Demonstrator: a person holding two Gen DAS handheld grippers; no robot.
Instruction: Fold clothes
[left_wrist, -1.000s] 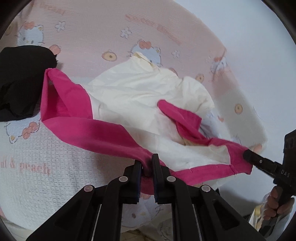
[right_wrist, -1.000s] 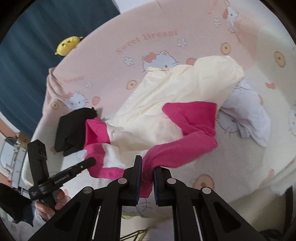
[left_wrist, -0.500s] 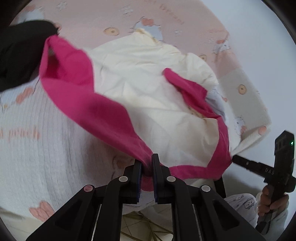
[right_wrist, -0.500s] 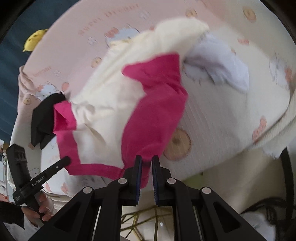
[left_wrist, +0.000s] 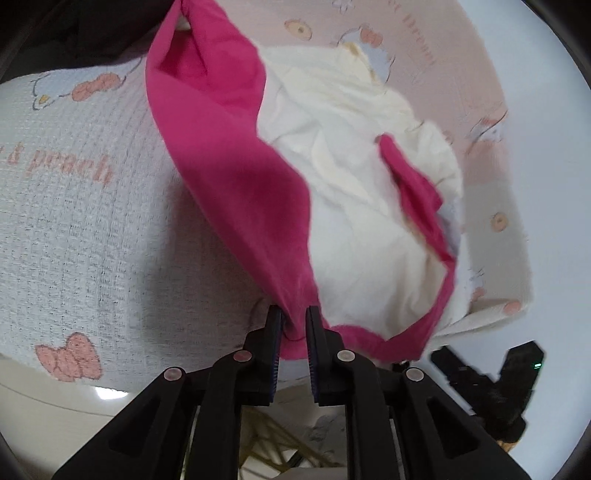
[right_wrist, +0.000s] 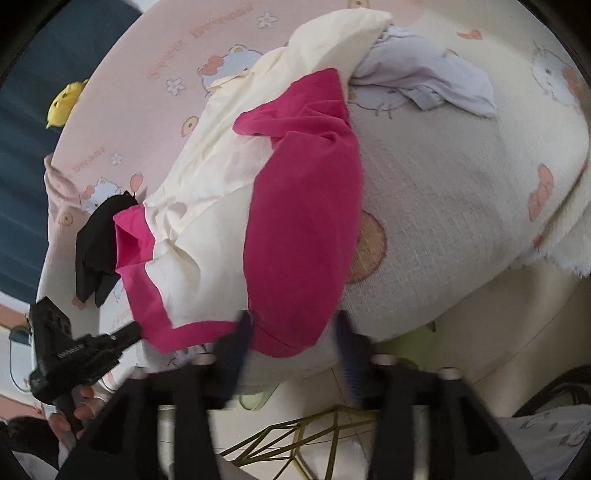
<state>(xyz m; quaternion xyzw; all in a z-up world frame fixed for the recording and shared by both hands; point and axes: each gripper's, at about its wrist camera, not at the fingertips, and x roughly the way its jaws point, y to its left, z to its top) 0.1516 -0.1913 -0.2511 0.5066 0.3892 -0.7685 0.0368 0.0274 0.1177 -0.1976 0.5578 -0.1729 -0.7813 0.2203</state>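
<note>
Pink-and-white waffle-weave bedding (right_wrist: 443, 206) printed with cartoon kittens, bows and doughnuts covers the bed, its fringed edge hanging toward a pale floor where a gold wire-frame object (right_wrist: 295, 439) stands. Dark blue curtain (right_wrist: 22, 147) fills the far left of the right wrist view, with a small yellow plush toy (right_wrist: 64, 103) at the bed's far edge. A crumpled black garment (right_wrist: 98, 247) lies touching one magenta sleeve, and a rumpled white-lilac garment (right_wrist: 428, 85) sits just beyond the cream cloth.

Across the middle of the bed sprawls the cream top with magenta sleeves and magenta hem band (right_wrist: 229, 206), wrinkled and bunched, its hem toward the near edge and one broad magenta sleeve draped down over the body.

Left tongs (left_wrist: 294, 321) are pinched tight on the magenta hem, the fabric gathered into a narrow twist between the black fingers; a hand (right_wrist: 79, 406) grips their handle below. Right tongs (right_wrist: 295, 332) have just been opening and now stand wide, blurred, with the folded magenta sleeve end lying between the fingers, no pad pressing it.
</note>
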